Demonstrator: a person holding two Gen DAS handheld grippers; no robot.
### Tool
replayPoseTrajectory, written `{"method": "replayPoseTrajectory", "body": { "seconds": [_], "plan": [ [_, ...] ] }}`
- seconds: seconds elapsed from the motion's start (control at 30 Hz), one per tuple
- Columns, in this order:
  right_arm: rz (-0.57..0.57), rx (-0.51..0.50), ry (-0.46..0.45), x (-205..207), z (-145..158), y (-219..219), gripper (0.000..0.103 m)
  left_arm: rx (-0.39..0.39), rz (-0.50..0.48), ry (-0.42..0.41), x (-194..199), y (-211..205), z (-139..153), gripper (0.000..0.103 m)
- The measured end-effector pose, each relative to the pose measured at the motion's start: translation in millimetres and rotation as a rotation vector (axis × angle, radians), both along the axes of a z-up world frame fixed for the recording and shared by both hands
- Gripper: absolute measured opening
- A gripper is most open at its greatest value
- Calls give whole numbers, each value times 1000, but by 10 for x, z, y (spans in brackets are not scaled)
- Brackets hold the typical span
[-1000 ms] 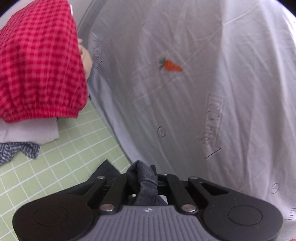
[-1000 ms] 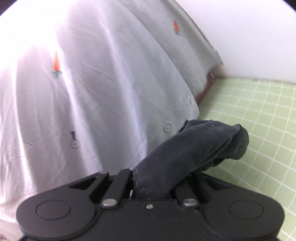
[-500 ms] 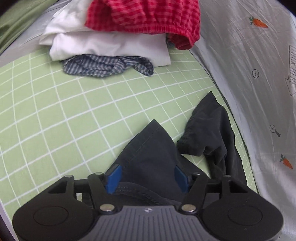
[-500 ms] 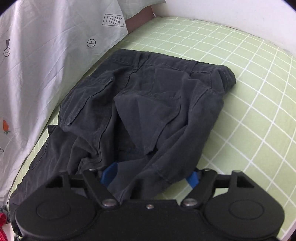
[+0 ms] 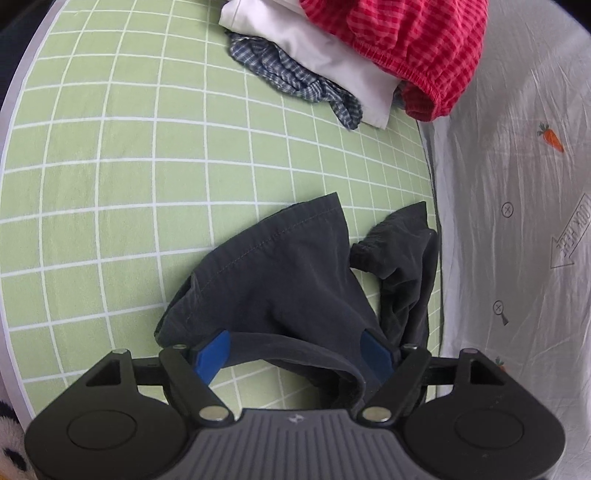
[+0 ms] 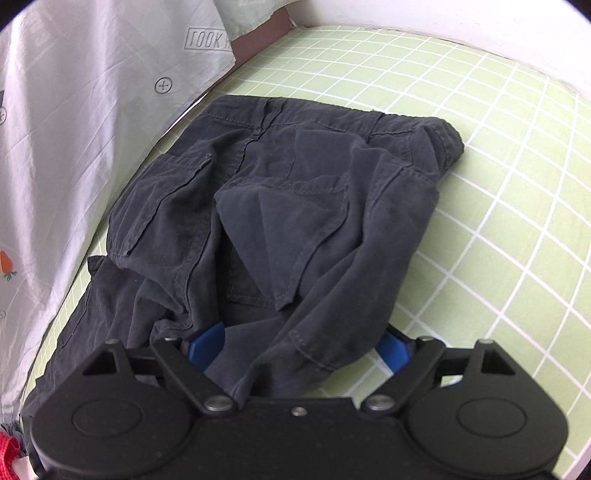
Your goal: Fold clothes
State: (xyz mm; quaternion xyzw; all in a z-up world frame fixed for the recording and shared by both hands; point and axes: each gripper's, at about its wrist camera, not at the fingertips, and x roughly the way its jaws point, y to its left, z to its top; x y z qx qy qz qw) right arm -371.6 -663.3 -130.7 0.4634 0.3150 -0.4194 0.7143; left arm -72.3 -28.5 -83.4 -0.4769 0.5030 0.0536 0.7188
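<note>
The left gripper (image 5: 295, 350) is standing with its blue pads (image 5: 212, 354) spread wide, dark cloth lying loose between them and gripped by neither. The right gripper (image 6: 299, 345) is likewise splayed wide, its pads (image 6: 207, 345) apart with a fold of the same garment draped slack through the gap.

The shorts (image 6: 280, 206) are lying crumpled on the green checked sheet (image 5: 110, 166), close along the edge where the grey cover (image 5: 517, 221) is rising. In the right view the waistband is running across the far side, pockets showing, and one leg is bunching toward the gripper. In the left view a hem is pointing away from the gripper, and a second, narrower part (image 5: 406, 266) is trailing right against the cover's edge.

To the left of the shorts in the left view, the sheet is stretching bare out to its pale border. At the sheet's far edge a pile is sitting well apart from the shorts: a blue plaid cloth (image 5: 295, 77) lowest, a white fold (image 5: 332, 55) on it, a red gingham piece (image 5: 406, 44) on top, leaning over the cover. In the right view, bare sheet is running from the shorts out to the white wall (image 6: 480, 18).
</note>
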Motion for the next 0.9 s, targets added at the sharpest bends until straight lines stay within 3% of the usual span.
{"method": "replayPoseTrajectory", "body": {
  "seconds": [0.17, 0.27, 0.4, 0.5, 0.67, 0.77, 0.9],
  "plan": [
    [-30, 26, -17, -45, -25, -14, 88, -106, 43, -57, 14, -37, 122, 78],
    [-44, 31, -20, -43, -30, -20, 88, -146, 12, -83, 51, -176, 163, 78],
    [-70, 42, -15, -37, -74, -64, 89, -133, -68, -33, 133, -433, -23, 78],
    [-107, 53, -15, -55, -108, -119, 89, -137, -43, 60, 171, -507, -308, 78],
    [-150, 50, -13, -82, -127, -210, 89, -108, -47, 83, 301, -538, -403, 76],
    [-172, 51, -3, -70, -135, -265, 89, -91, -50, 97, 379, -557, -460, 67],
    [-193, 53, 13, -10, -141, -349, 86, -68, -54, 116, 483, -582, -536, 39]
  ]
}}
